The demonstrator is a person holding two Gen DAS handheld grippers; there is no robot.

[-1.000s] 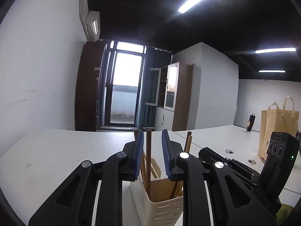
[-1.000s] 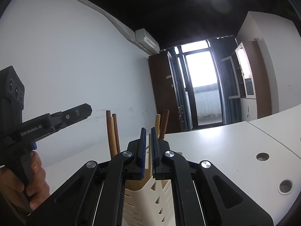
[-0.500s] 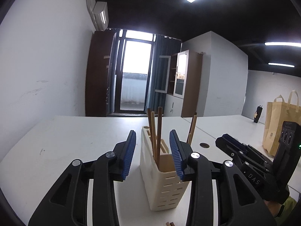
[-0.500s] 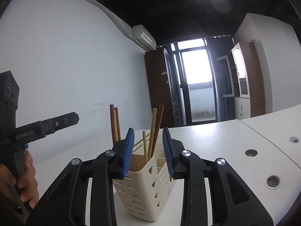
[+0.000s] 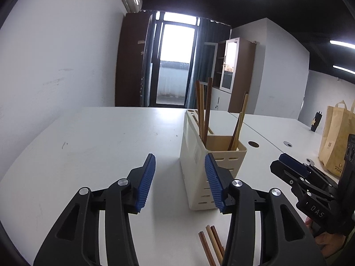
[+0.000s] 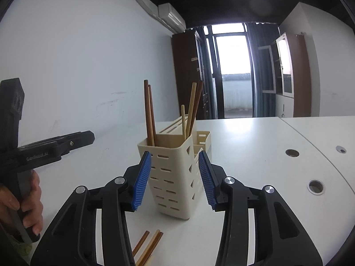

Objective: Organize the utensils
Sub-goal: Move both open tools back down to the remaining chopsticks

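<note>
Both grippers are empty right now, and their jaws have just been opening. Left gripper [image 5: 179, 181] has its fingers apart over bare table [image 5: 99, 137], with the caddy [image 5: 208, 168] at about 1 o'clock. Right gripper [image 6: 175, 177] is spread too, framing the caddy without touching. Chopsticks stand in it [image 6: 149, 113]; loose ones [image 6: 147, 247] lie at 6 o'clock.
</note>
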